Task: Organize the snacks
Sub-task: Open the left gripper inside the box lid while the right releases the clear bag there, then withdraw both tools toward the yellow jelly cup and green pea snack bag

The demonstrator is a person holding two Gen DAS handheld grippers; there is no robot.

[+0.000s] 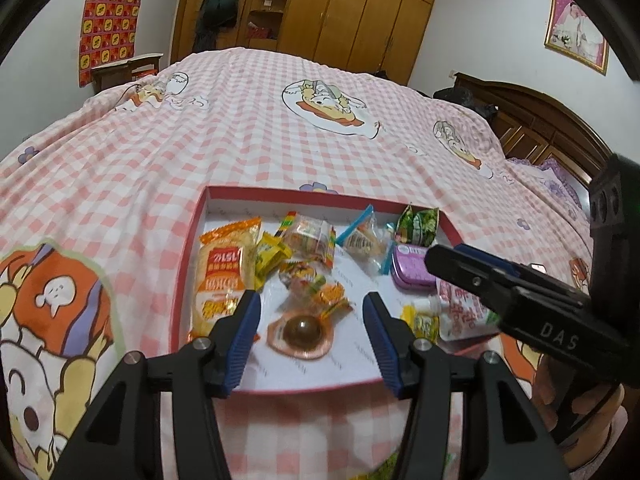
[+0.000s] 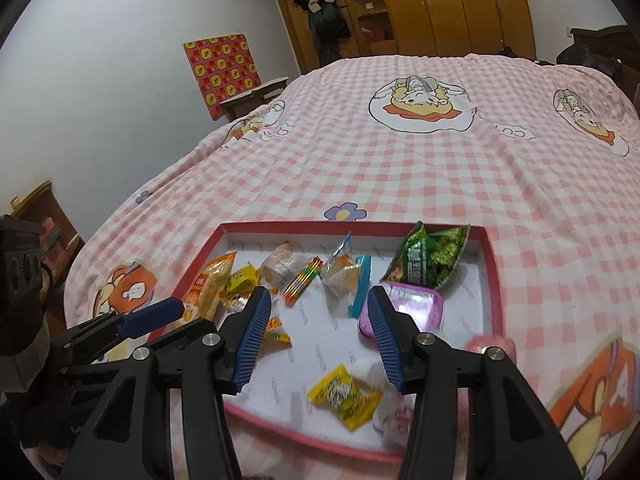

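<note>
A shallow red-rimmed tray (image 1: 188, 264) with a white floor lies on the bed and holds several snacks. In the left wrist view I see an orange packet (image 1: 224, 272), a round chocolate in a pink cup (image 1: 301, 330), a purple tin (image 1: 412, 266), a green bag (image 1: 418, 220) and a white-pink pouch (image 1: 460, 312). My left gripper (image 1: 311, 304) is open and empty above the chocolate. My right gripper (image 2: 318, 300) is open and empty over the tray (image 2: 494, 280), near the purple tin (image 2: 412, 304) and a yellow candy (image 2: 344, 394).
The pink checked bedspread (image 1: 280, 140) with cartoon prints spreads out beyond the tray. A wooden wardrobe (image 1: 352, 12) stands at the far wall and a dark headboard (image 1: 532, 120) at the right. The right gripper's body (image 1: 520, 296) crosses the tray's right side.
</note>
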